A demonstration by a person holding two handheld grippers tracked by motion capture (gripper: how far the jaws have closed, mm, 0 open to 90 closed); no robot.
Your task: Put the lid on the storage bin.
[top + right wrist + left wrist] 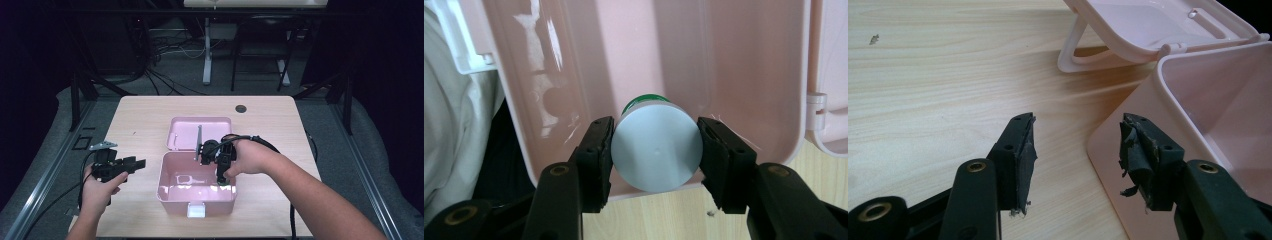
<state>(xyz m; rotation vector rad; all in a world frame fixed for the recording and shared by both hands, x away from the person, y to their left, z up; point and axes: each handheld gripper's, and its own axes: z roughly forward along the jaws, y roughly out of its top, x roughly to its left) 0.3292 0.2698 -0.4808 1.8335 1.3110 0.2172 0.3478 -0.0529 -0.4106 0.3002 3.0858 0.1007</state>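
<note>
right gripper (655,150): pointing down into the pink box (167,192), jaws clamped on a round jar (657,150), 1 pad on each side of its pale grey lid
jar: held above the box floor, over the right near part of the box; green band showing just behind the lid in the right gripper view
left gripper (1078,145): jaws apart, nothing between them, held low over the table (140,115) just left of the box, aimed at its left near corner
pink box: open, near-centre of table, white latch on near wall
box lid (200,131): flipped back flat on the table, far side of box, hinged to it
right hand (252,157): over the box's right far edge
left hand (100,192): near-left of table, apart from box
</note>
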